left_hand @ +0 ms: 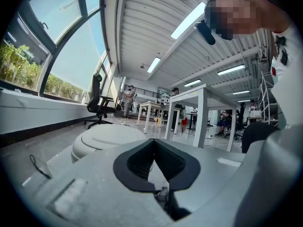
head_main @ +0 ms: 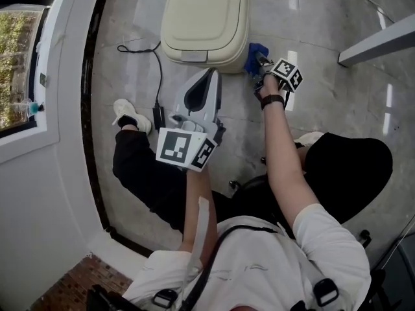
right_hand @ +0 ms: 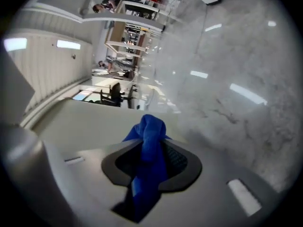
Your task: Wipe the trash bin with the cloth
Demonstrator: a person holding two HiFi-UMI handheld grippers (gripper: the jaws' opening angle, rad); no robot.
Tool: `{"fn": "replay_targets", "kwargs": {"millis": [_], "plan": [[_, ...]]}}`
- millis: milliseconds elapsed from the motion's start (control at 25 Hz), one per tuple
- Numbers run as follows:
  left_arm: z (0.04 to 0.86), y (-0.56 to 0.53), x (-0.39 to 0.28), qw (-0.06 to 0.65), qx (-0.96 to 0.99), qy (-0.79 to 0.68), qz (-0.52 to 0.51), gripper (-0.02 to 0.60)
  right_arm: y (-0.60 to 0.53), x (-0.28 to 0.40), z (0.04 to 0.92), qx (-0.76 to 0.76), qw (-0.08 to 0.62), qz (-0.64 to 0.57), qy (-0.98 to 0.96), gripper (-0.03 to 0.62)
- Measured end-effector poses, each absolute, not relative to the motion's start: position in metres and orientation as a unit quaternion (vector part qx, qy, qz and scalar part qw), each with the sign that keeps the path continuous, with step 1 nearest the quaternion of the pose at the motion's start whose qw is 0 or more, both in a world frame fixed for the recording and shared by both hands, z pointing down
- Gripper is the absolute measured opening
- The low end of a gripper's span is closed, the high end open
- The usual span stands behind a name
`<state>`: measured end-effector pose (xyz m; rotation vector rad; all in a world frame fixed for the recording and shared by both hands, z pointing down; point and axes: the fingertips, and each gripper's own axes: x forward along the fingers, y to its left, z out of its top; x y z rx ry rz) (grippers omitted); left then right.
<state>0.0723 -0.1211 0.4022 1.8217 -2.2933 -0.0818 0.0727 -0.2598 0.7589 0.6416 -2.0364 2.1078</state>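
Our right gripper point(head_main: 262, 65) is clamped on the blue cloth point(head_main: 254, 53), just beside the cream trash bin point(head_main: 204, 18) on the floor; our left gripper point(head_main: 209, 76), jaws together, holds nothing.

Trash bin point(head_main: 204, 21) top cut off, cloth point(head_main: 254, 52) partly hidden

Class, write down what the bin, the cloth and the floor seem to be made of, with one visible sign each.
Bin: probably plastic, cream, smooth moulded lid with a soft sheen.
Cloth: soft blue fabric, bunched in folds.
Floor: polished stone or tile, with grey veins and mirrored lights.
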Motion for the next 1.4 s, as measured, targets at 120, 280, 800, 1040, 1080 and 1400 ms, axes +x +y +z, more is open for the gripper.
{"fn": "replay_targets", "kwargs": {"millis": [120, 280, 800, 1040, 1080, 1400], "plan": [[0.405, -0.124, 0.069, 0.103, 0.621, -0.777, -0.016, 0.000, -0.246, 0.083, 0.821, 0.253, 0.110, 0.710, -0.648, 0.087], [0.379, -0.130, 0.070, 0.061, 0.638, -0.768, 0.017, 0.000, -0.230, 0.079, 0.845, 0.250, 0.136, 0.722, -0.630, 0.087], [0.321, -0.200, 0.086, 0.023, 0.728, -0.685, -0.008, 0.000, -0.350, 0.081, 0.483, -0.025, -0.201, 0.629, -0.750, 0.087], [0.314, -0.210, 0.078, 0.024, 0.738, -0.675, -0.013, 0.000, -0.310, 0.039, 0.507, -0.075, -0.086, 0.638, -0.761, 0.094], [0.313, -0.213, 0.075, 0.026, 0.739, -0.673, -0.015, 0.000, -0.313, 0.035, 0.532, -0.052, -0.081, 0.667, -0.739, 0.091], [0.312, -0.220, 0.062, 0.046, 0.746, -0.664, -0.016, 0.000, -0.291, 0.046, 0.805, 0.243, 0.083, 0.751, -0.609, 0.089]]}}
